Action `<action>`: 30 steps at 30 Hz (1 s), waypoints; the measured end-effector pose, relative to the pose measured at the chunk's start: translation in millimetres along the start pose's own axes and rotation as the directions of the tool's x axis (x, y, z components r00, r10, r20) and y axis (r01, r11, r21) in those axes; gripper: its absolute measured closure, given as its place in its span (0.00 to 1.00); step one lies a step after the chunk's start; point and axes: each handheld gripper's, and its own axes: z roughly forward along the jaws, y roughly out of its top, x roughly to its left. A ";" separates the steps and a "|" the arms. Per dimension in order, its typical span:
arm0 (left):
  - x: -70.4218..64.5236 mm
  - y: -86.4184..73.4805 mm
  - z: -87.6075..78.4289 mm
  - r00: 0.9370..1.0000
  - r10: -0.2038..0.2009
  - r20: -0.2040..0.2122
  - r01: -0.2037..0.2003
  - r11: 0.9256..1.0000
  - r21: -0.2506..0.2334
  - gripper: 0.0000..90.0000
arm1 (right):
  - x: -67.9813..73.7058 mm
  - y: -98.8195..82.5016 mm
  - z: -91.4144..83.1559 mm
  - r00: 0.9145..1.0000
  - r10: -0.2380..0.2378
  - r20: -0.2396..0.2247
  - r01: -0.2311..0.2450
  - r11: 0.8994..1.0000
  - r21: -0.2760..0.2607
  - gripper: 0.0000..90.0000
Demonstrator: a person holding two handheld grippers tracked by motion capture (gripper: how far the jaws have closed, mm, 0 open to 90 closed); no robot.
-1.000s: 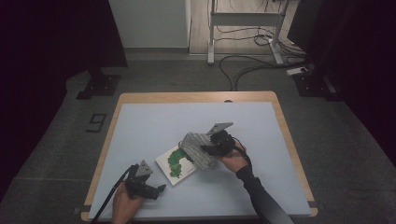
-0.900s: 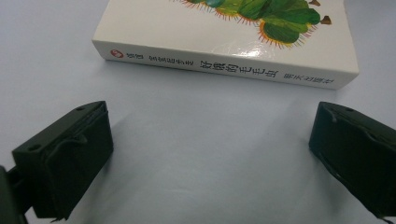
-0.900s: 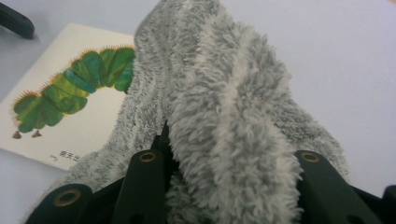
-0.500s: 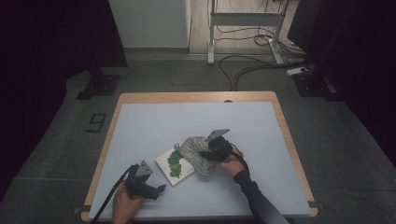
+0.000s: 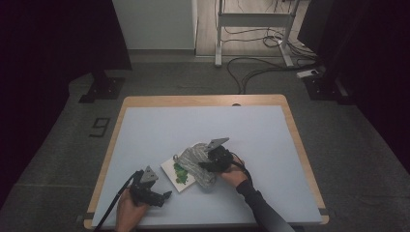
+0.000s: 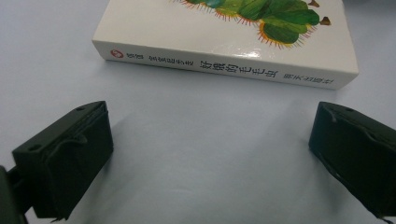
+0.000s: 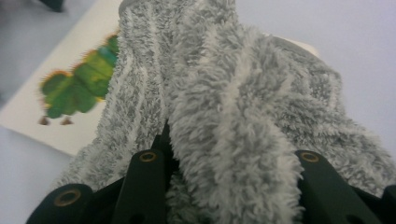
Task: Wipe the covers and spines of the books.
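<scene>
A white book (image 5: 177,174) with a green caterpillar on its cover lies flat on the pale blue table (image 5: 193,125), left of centre near the front. A grey fluffy cloth (image 5: 196,158) hangs over the book's right part, and my right gripper (image 5: 207,164) is shut on it. In the right gripper view the cloth (image 7: 224,107) bulges up between the jaws of the right gripper (image 7: 224,186), with the book (image 7: 60,93) beneath at left. My left gripper (image 5: 163,195) rests low on the table, open, facing the spine of the book (image 6: 224,42); nothing lies between the jaws of the left gripper (image 6: 210,154).
The table has a wooden rim (image 5: 203,100). Beyond its far edge the floor holds cables (image 5: 251,63) and a metal desk frame (image 5: 251,24). A dark stand base (image 5: 99,89) sits on the floor at the far left.
My right gripper has come down and toward the near side with the cloth, which now lies lower over the book. The left gripper has stayed put.
</scene>
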 end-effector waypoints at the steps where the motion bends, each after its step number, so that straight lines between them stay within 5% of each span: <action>1: 0.0 0.0 -0.1 1.000 0.000 0.000 0.000 1.000 0.000 0.00 | 2.9 0.6 1.0 1.000 -0.004 -0.006 0.004 1.000 -0.002 0.68; 11: 1.8 -3.8 -6.7 0.999 -0.001 -0.036 0.001 1.000 0.011 0.00 | 35.6 9.3 12.7 0.994 -0.059 -0.094 0.059 0.998 -0.012 0.69; 23: 9.6 -15.4 -20.2 0.997 -0.004 -0.081 0.005 1.000 0.017 0.00 | 63.6 17.6 21.1 0.984 -0.114 -0.136 0.114 0.993 -0.011 0.69; 30: 14.9 -20.9 -20.1 0.998 -0.041 -0.047 0.042 0.999 0.003 0.00 | 69.8 18.9 22.5 0.981 -0.124 -0.149 0.124 0.992 -0.008 0.69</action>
